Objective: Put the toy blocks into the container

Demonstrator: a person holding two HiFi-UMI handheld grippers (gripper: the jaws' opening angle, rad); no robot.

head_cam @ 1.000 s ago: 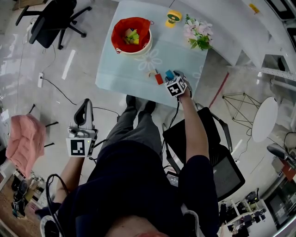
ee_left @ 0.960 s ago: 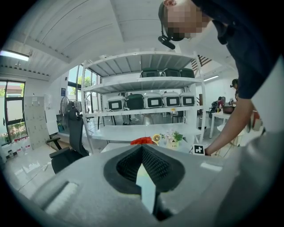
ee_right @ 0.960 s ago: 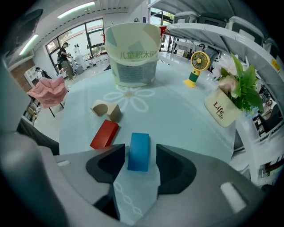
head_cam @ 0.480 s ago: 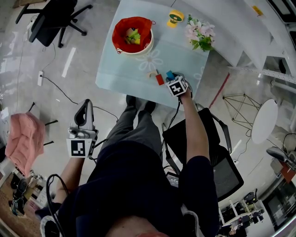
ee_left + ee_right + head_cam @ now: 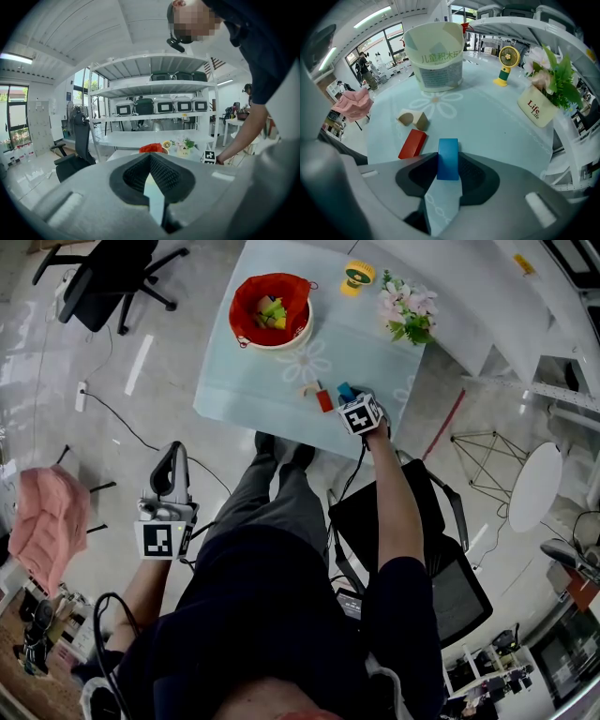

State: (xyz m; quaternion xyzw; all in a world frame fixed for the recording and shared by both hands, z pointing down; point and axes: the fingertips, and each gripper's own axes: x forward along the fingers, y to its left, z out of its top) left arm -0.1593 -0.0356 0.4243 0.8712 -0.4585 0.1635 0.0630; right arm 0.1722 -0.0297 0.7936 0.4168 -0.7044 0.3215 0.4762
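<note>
On the pale table (image 5: 244, 381), my right gripper (image 5: 351, 397) points steeply down at the near edge. Its jaws have just been closing, and they now press both sides of a blue block (image 5: 448, 158) that stands on the table. A red block (image 5: 412, 143) and a beige arch block (image 5: 412, 119) lie just to its left. At the far side stands the container (image 5: 246, 330), a white bucket with a red liner that holds several blocks. My left gripper (image 5: 174, 448) hangs off the table at my left, shut and empty.
A small yellow fan (image 5: 506, 63) and a flower pot (image 5: 536, 110) stand at the table's far right. An office chair (image 5: 108, 277) stands on the floor beyond the table, another is behind my right arm, and cables run along the floor at left.
The right gripper's marker cube has shifted very slightly over the blue block. The left gripper and the other blocks stay where they were.
</note>
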